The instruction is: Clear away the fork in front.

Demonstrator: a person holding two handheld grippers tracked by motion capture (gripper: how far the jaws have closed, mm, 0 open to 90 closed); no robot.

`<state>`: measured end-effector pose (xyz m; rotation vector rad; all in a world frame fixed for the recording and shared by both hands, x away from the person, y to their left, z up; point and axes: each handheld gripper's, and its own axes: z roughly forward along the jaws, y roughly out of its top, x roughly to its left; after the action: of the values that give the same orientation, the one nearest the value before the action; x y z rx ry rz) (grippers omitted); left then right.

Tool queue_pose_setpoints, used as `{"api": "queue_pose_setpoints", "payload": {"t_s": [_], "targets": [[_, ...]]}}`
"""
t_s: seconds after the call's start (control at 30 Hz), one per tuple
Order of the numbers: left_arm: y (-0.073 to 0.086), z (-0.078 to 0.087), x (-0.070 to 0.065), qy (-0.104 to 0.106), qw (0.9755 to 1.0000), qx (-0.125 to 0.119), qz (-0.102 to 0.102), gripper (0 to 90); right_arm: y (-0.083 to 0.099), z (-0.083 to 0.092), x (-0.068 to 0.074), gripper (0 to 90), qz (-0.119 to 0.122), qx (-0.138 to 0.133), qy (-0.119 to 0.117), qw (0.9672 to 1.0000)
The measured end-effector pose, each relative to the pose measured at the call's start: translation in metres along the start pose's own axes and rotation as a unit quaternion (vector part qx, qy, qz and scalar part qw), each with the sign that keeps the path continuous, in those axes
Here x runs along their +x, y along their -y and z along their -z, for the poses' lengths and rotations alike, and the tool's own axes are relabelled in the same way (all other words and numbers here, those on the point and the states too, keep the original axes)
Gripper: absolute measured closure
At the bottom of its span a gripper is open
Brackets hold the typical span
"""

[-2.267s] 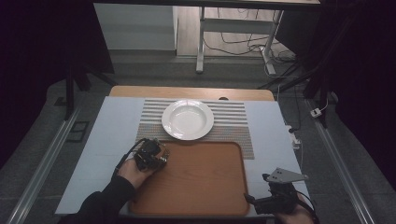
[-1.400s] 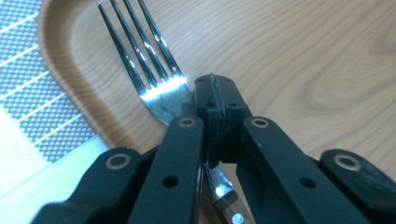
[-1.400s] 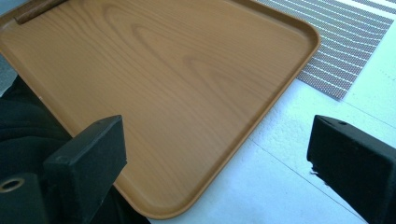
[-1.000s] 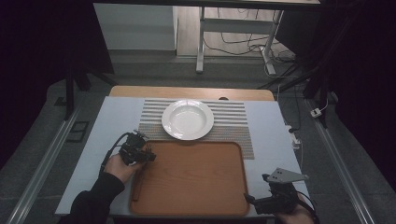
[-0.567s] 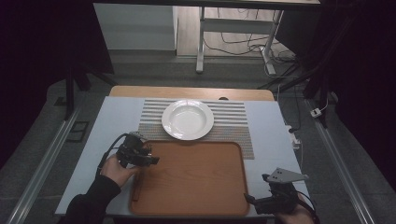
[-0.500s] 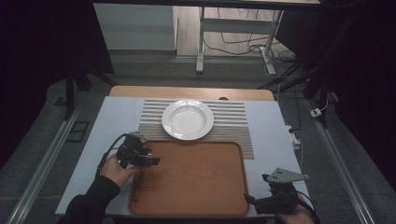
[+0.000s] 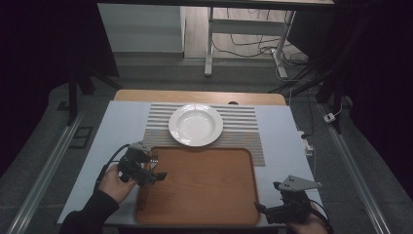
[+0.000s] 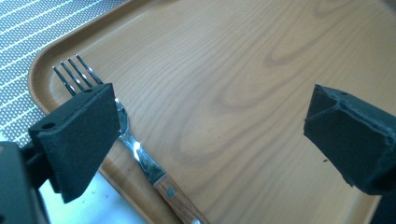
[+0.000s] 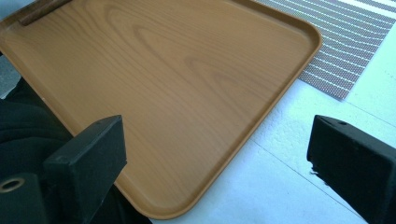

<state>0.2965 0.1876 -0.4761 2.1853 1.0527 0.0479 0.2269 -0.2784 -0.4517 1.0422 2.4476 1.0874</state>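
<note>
At the left of the table, the left gripper (image 7: 157, 174) hovered over the left edge of the rounded-corner brown wooden tray (image 7: 204, 214), its jaws spread wide and empty. In the left gripper view the steel fork with a riveted wooden handle (image 8: 140, 156) lay along that edge just inside the rim, tines pointing toward the striped grey-and-white placemat (image 7: 243, 124). One black foam pad (image 8: 77, 135) stood in front of the fork's neck, while the other pad was well apart over bare wood, so nothing was gripped.

The fork looked like the thing being worked. It rested so close to the raised rim that a jaw closing from the outside would likely strike the rim first and either skid over the handle or nudge the whole tray across the pale tabletop (image 7: 112, 126). A pinch on the thin, smooth neck could also let the fork twist or flip out.

Beyond the tray, the round white ceramic deep plate (image 7: 196, 125) sat on the placemat, near enough that a flicked fork could hit it.

At the right, the right gripper (image 7: 260, 209) was held just off the tray's near right corner, its jaws likewise wide apart and holding nothing.
</note>
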Motion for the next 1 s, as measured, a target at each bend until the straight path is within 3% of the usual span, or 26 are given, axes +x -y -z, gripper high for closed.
{"api": "queue_pose_setpoints", "payload": {"t_s": [0.2, 0.57, 1.0], "targets": [[0.009, 0.014, -0.004, 0.011, 0.9997, -0.021, 0.001, 1.2, 0.0, 0.0, 0.0, 4.6, -0.001, -0.001, 0.0, 1.0], [0.032, 0.036, -0.011, 0.011, 0.9988, -0.047, 0.004, 0.5, 0.0, 0.0, -0.001, 4.6, -0.005, -0.001, -0.003, 1.0], [0.063, 0.061, -0.009, 0.016, 0.996, -0.081, 0.035, 0.0, 0.0, 0.0, -0.001, 4.6, -0.006, 0.001, -0.003, 1.0]]}}
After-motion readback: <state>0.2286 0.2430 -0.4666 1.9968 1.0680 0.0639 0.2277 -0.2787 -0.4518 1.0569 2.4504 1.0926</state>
